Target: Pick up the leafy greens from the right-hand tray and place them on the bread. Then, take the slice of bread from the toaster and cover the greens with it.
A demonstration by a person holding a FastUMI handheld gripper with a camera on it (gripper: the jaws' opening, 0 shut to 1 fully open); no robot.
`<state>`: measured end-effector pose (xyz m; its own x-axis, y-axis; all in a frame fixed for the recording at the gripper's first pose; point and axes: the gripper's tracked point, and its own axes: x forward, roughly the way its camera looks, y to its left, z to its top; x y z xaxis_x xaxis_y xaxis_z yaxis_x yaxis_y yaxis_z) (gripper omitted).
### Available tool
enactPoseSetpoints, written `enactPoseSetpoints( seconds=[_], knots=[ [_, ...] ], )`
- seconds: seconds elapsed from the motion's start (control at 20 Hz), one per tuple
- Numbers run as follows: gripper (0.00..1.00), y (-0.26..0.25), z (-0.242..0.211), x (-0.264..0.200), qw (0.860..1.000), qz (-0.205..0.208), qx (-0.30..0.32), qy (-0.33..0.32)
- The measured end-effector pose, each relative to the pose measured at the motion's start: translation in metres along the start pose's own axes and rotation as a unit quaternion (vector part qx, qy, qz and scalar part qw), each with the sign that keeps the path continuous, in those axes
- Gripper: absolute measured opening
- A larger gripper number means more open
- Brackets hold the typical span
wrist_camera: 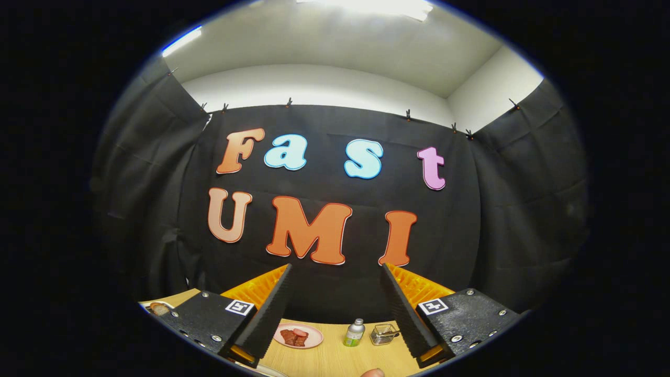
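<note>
A pink plate (298, 335) with meat slices (294, 336) stands on the wooden bench (335, 358). At its 3 o'clock stand a small bottle (354, 333) and a glass container (384, 334).

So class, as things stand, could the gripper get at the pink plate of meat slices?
Probably yes: the gripper is open, fingers wide apart and raised toward the booth wall, and the pink plate lies on the table between them with nothing in front.

brownish bread slice (159, 308) just left of wide-spread tongs (336, 268)
</note>
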<state>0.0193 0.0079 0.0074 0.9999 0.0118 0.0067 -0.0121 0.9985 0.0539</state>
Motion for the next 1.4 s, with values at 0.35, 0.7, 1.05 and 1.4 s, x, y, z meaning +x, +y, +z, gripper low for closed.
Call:
enactPoseSetpoints(
  seconds=[0.35,0.7,1.05,1.4],
  knots=[
    [0.98,0.010,-0.023,-0.004,1.000,0.009,-0.005,0.026],
    [0.98,0.016,-0.111,-0.023,0.992,0.036,0.017,0.118],
    [0.98,0.002,-0.229,-0.053,0.963,0.032,0.003,0.269],
    [0.96,-0.001,-0.313,-0.094,0.915,0.041,-0.019,0.400]
  ],
)
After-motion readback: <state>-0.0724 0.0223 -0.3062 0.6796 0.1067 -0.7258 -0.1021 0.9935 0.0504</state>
